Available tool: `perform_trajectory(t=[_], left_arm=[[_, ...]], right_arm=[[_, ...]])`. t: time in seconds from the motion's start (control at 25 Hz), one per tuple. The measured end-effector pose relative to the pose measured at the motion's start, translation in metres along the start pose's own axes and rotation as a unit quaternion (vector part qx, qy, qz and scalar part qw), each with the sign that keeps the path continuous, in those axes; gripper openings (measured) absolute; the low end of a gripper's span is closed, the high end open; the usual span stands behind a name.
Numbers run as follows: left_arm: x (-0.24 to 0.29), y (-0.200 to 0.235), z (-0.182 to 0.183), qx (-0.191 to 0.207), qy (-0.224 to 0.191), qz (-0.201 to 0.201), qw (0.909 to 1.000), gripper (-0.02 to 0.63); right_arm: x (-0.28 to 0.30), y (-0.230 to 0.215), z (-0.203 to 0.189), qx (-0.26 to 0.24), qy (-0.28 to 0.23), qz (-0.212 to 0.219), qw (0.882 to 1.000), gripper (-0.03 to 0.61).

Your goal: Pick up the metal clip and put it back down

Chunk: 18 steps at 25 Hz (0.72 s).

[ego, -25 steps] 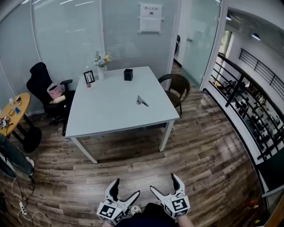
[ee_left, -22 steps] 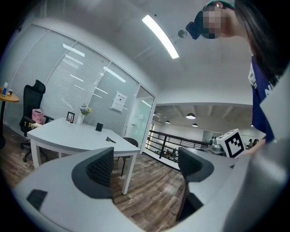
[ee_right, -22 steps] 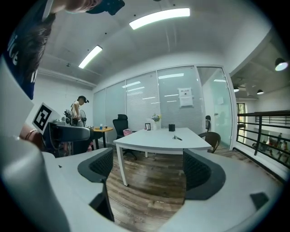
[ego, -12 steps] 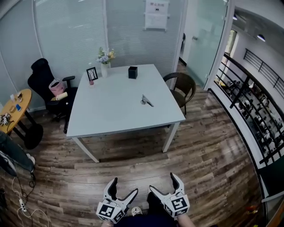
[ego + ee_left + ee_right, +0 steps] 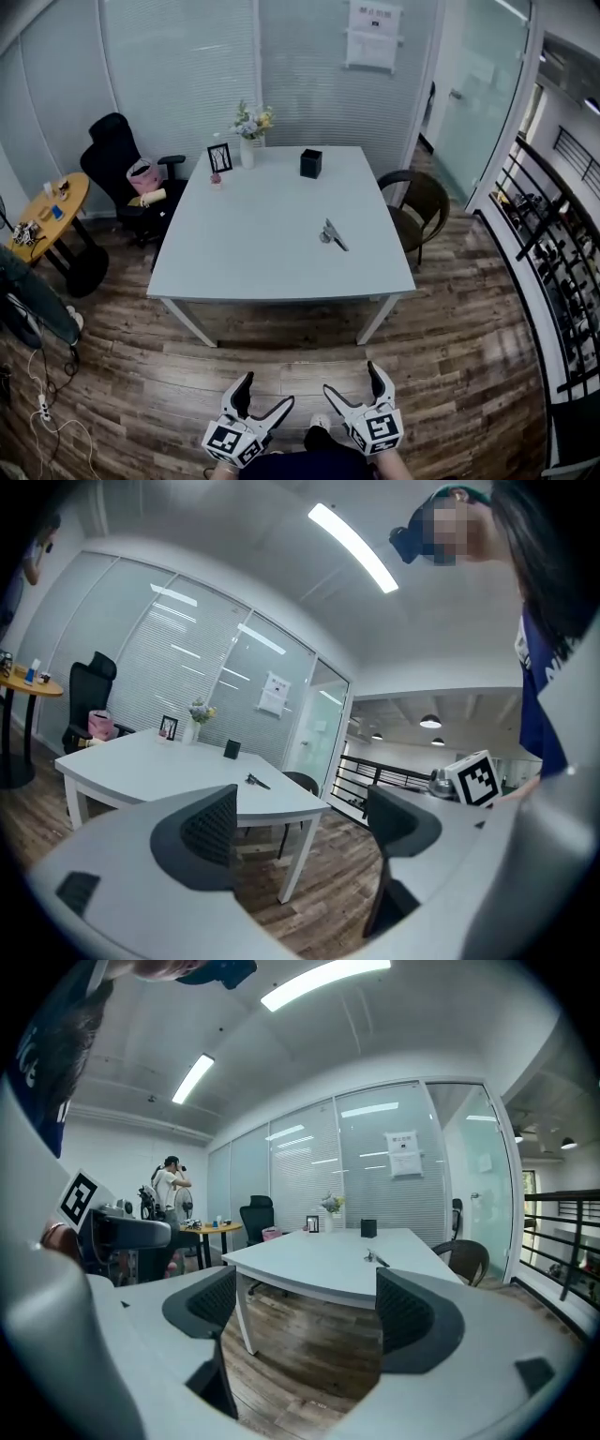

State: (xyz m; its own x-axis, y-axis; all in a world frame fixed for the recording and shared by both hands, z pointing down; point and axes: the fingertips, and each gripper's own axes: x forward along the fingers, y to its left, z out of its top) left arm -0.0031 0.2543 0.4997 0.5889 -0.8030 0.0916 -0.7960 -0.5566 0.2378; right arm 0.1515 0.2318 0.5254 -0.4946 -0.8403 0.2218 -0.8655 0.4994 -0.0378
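Holding the left gripper [image 5: 267, 392] and the right gripper [image 5: 351, 380] low and close together at the bottom edge of the head view, over the wooden floor [image 5: 450, 337]. Turning both marker cubes upward and pointing both pairs of jaws forward toward the white table [image 5: 253, 253]. Keeping the left gripper's jaws spread wide and gripping nothing, with only floor and table showing through the gap in the left gripper view. Keeping the right gripper's jaws equally wide apart and likewise empty, framing floor and table leg in the right gripper view.

Leaving the metal clip [image 5: 331, 234] lying flat on the tabletop near its right-hand edge, untouched and well apart from both grippers. Leaving a black box [image 5: 310, 163], a small picture frame [image 5: 219, 157] and a vase of flowers [image 5: 249, 136] standing along the far end of that tabletop. Facing also a black office chair [image 5: 117, 159] at the table's left and a wicker chair [image 5: 419, 202] at its right.

Compared with a second ago, seeing the table larger and further right in the head view, and the clip shifted right and lower along with it. Finding the clip at the same spot on the tabletop as before. Carrying both grippers in much the same low, wide-jawed pose throughout.
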Motion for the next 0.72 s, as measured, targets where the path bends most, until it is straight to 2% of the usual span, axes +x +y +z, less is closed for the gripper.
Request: perform_trajectory(t=[0.16,0.36,0.72], left_arm=[[0.045,0.007,0.007,-0.007,-0.008,0.021,0.9997,0.433],[0.097,0.002,0.011,-0.005,-0.015,0.027,0.9995,0.431],[0.137,0.012,0.005,0.011,0.013,0.04,0.999,0.431]], right_arm=[[0.028,-0.038,0.012,-0.01,-0.004,0.017,1.0,0.456],[0.049,-0.084,0.019,-0.015,-0.006,0.018,1.0,0.454],[0.075,-0.117,0.03,-0.015,-0.012,0.013,1.0,0.449]])
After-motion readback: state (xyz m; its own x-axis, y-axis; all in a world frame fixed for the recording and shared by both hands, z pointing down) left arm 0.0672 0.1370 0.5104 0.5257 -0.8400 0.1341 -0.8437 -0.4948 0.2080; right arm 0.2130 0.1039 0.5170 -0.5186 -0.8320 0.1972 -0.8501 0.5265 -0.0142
